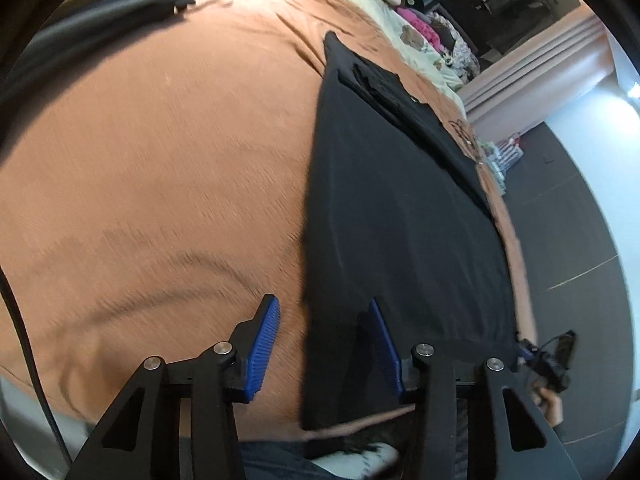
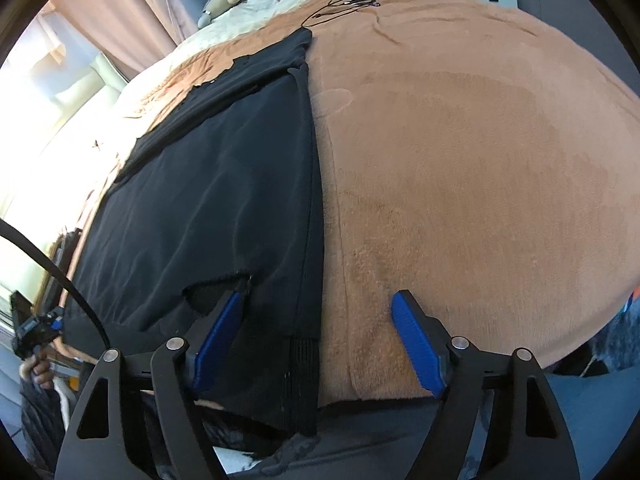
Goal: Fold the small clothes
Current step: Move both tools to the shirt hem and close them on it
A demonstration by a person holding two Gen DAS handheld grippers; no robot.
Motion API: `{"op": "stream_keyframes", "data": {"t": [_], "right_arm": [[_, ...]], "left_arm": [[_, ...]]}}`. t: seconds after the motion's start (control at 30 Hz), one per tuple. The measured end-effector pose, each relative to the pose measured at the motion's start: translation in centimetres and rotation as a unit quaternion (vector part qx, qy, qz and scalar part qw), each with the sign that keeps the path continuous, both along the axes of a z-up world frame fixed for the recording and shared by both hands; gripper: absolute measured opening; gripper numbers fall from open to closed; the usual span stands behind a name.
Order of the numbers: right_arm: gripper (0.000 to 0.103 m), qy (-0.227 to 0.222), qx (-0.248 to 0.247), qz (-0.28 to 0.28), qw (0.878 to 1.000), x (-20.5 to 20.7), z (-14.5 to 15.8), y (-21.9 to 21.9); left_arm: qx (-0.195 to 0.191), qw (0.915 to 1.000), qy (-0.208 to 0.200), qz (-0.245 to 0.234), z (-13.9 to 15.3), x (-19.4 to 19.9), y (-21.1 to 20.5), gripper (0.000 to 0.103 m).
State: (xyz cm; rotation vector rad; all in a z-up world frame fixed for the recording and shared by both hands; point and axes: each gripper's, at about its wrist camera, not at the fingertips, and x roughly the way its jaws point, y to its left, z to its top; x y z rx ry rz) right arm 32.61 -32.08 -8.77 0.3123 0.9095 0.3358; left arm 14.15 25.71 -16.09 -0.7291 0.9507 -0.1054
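Observation:
A black garment (image 1: 400, 200) lies spread flat on a brown fleece blanket (image 1: 160, 160). My left gripper (image 1: 322, 316) hovers over the garment's near left corner. Its blue pads stand apart, with the cloth's edge between them and nothing pinched. In the right wrist view the same garment (image 2: 220, 180) fills the left half of the blanket (image 2: 480, 160). My right gripper (image 2: 318, 304) straddles the garment's right edge and ribbed band near the bed's front. Its jaws are wide apart and not pressing on the cloth. A hand holds the other gripper (image 2: 36, 328) at the far left.
Folded grey clothes (image 1: 120, 0) sit at the blanket's far left corner. Black cables (image 2: 352, 0) lie on the far end of the bed, with plush toys (image 2: 224, 0) and pink items beyond. Dark floor (image 1: 580, 240) runs along the right of the bed.

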Motion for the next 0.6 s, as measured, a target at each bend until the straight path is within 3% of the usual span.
{"op": "stream_keyframes", "data": {"t": [0.2,0.37,0.6], "right_arm": [[0.071,0.006,0.101,0.005,0.995,-0.9,-0.7,-2.7],[0.063,0.010,0.158,0.013,0.987,-1.5,-1.7,-4.3],[0.061,0.013,0.214,0.027,0.976,-1.4,-2.9,-5.4]], "left_arm": [[-0.014,0.9999,0.003,0.000,-0.2,0.0,-0.4,0.042],[-0.003,0.9998,0.016,0.011,-0.6,1.5,-0.8,0.024],[-0.004,0.9997,0.018,0.014,-0.5,0.7,-1.4,0.023]]}}
